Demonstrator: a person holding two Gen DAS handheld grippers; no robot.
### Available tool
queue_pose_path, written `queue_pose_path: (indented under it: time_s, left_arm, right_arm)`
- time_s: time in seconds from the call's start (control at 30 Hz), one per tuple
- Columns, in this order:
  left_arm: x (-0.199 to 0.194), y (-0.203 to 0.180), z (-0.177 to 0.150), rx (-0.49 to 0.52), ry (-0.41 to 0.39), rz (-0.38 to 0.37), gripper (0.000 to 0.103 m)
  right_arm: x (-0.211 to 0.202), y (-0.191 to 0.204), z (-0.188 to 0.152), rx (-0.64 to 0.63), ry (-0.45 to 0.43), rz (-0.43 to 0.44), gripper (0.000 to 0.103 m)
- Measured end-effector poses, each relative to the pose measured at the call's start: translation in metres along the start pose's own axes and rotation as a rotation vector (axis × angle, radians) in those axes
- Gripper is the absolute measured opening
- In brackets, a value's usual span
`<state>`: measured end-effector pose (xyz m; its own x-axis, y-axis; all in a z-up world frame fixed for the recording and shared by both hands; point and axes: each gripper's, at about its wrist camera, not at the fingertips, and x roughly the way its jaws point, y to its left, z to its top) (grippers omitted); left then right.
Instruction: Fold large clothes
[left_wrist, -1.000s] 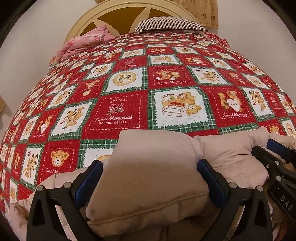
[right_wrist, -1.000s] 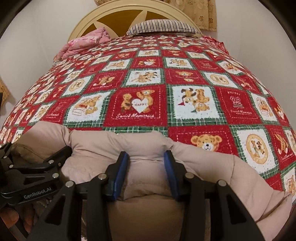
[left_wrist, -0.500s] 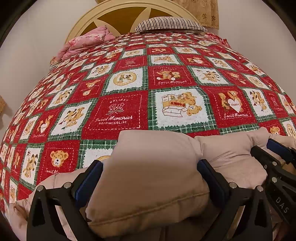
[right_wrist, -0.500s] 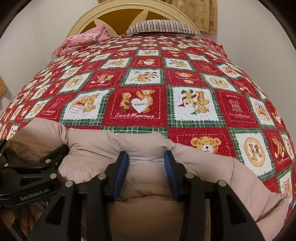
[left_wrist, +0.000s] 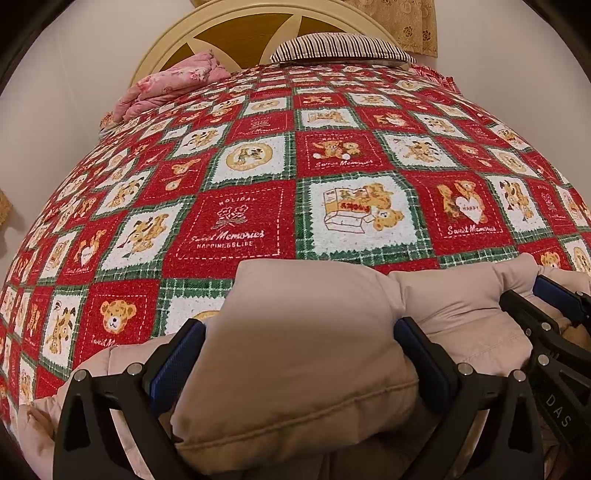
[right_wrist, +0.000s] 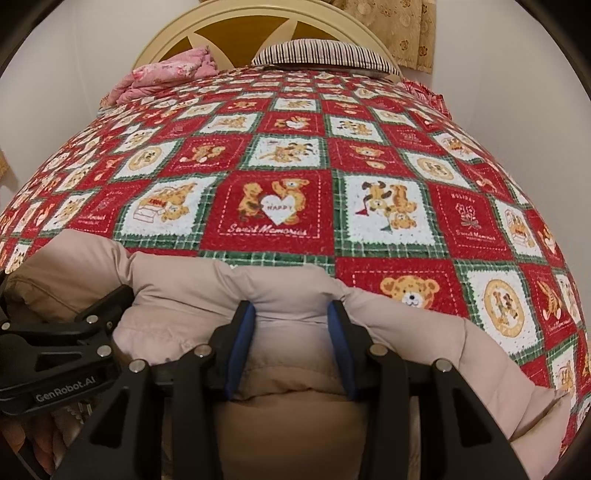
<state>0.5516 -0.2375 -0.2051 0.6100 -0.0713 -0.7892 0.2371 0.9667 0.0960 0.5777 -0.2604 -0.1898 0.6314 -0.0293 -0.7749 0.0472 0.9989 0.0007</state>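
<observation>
**Both grippers clamped on the puffy beige coat at the foot of the bed**

So the left gripper (left_wrist: 299, 354) has its jaws spread wide around a fat folded bundle of the beige padded coat (left_wrist: 314, 332), blue pads pressed into both sides. The right gripper (right_wrist: 291, 339) is pinching a narrower ridge of the same coat, pads squeezing it. The two tools sit just beside each other.

The coat lies bunched along the near edge of the teddy-bear bedspread (left_wrist: 229, 225). Loads of open bedspread beyond it, right up to the striped pillow (left_wrist: 340, 48), the pink floral bedding (left_wrist: 173, 81) and the cream headboard (left_wrist: 177, 48). No containers in view.
</observation>
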Motion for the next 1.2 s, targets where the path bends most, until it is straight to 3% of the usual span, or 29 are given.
queue_pose_path:
  time_s: [1.2]
  left_arm:
    - [0.0079, 0.0008, 0.0044, -0.004, 0.016, -0.008, 0.103]
  right_arm:
    - [0.0028, 0.0083, 0.0013, -0.057, 0.018, -0.048, 0.046]
